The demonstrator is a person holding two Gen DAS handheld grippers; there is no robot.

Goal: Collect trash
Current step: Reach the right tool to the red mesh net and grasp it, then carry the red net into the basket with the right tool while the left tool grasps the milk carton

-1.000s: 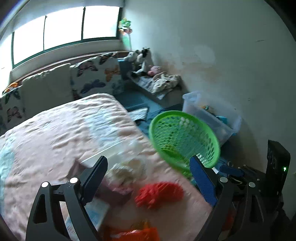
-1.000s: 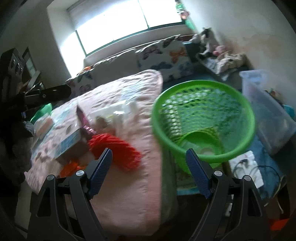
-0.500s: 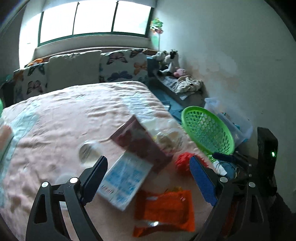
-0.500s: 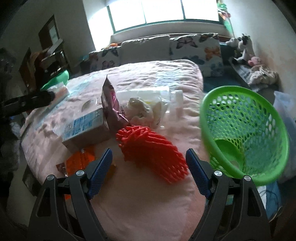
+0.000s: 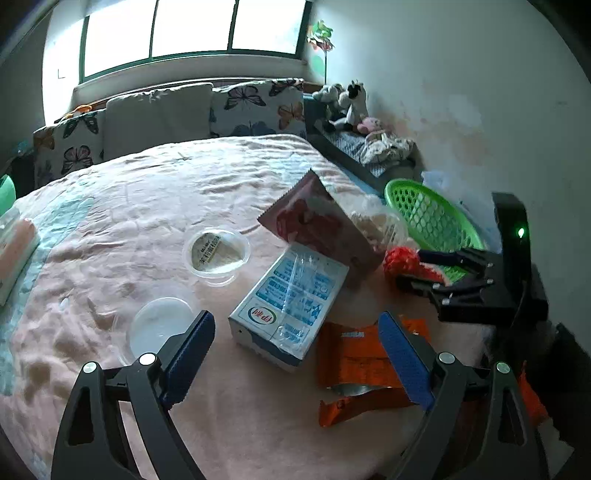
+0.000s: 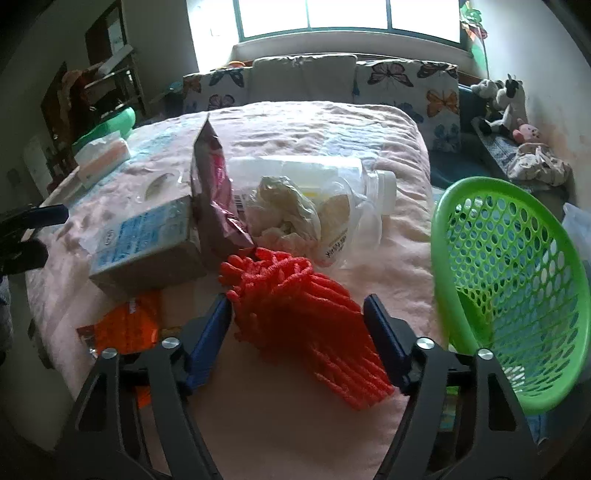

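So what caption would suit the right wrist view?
Right hand-held gripper closing around red foam fruit net on pink bedspread, green basket alongside.

1. Bright window (image 5: 192, 29) with green frame, high on the far wall, directly behind the bed (image 5: 147, 206); daylight pouring in.
2. Butterfly-print cushions (image 5: 258, 107) and a plain one (image 5: 159, 114) lined up at the bed's head.
3. Pale, stained wall (image 5: 461, 92) right of the bed; low shelf (image 5: 354, 147) with stuffed toys (image 5: 343, 103) along it.
4. Dark shelving (image 6: 103, 85) left of the bed.
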